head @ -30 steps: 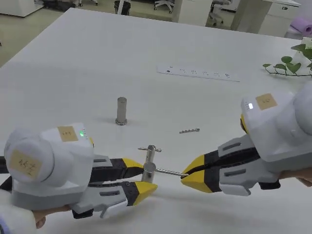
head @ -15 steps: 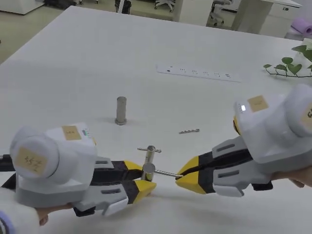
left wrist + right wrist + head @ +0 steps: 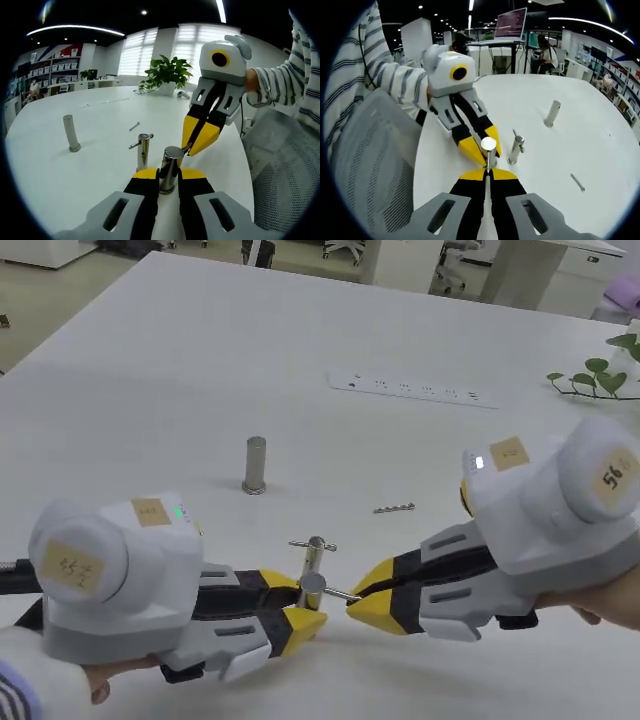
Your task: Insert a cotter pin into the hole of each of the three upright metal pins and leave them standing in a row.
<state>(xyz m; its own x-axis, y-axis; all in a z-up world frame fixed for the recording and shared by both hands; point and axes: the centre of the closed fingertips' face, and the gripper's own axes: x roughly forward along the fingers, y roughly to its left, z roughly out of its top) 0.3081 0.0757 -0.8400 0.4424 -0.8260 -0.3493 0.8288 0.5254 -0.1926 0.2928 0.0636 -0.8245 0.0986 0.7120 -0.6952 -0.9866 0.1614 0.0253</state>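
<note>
left claw (image 3: 169, 174) clamped on metal pin (image 3: 171, 155) | right claw (image 3: 362, 603) pinching cotter pin (image 3: 340, 593), tip touching that pin

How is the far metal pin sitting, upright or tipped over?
Upright. The far metal pin stands on its wider base on the white table, with its top end pointing straight up.

Left tongs (image 3: 300, 604) clamped on a metal pin (image 3: 312, 586), right tongs (image 3: 360, 604) pinching a cotter pin (image 3: 341, 593), tips nearly meeting.
</note>
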